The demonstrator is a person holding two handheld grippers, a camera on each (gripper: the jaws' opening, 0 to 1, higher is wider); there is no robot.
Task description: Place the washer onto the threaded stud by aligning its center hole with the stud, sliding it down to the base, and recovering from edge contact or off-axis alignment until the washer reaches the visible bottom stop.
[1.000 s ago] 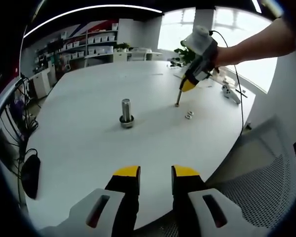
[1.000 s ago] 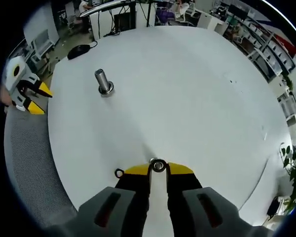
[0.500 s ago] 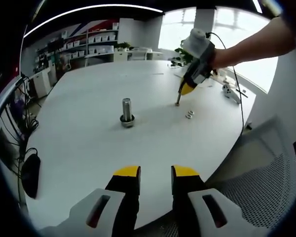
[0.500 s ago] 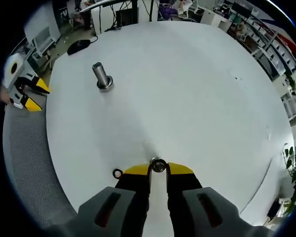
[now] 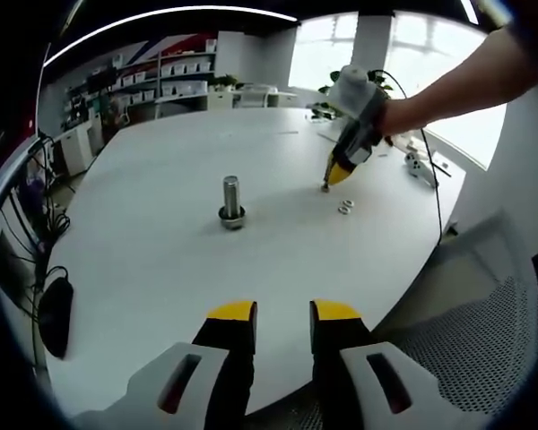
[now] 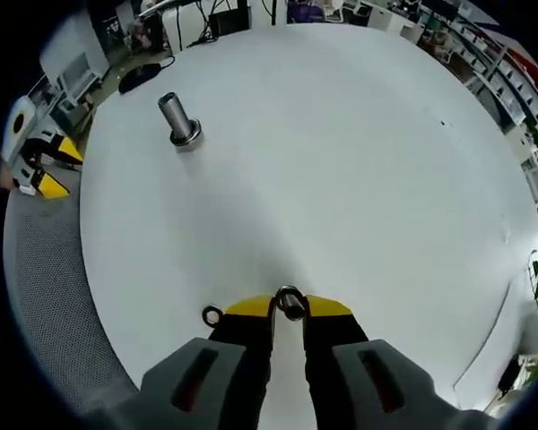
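Now the right gripper (image 6: 288, 307) pinches a washer (image 6: 289, 302) between its yellow tips, at about six o'clock in the right gripper view, with another washer (image 6: 213, 314) lying on the white table (image 6: 341, 161) just beside the left tip. The stud (image 6: 178, 118) stands upright near eleven o'clock, well apart from the held washer, with a ring already at its base. In the left gripper view the left gripper (image 5: 282, 313) hangs at the table edge, its jaws narrowly parted around nothing, while the stud (image 5: 231, 200) sits near twelve o'clock and two spare washers (image 5: 345, 209) lie toward one o'clock. To do the carry well, lift clear of the table, keep the washer flat, bring its hole squarely over the stud's top, then lower straight; if an edge catches, back off slightly and recentre.
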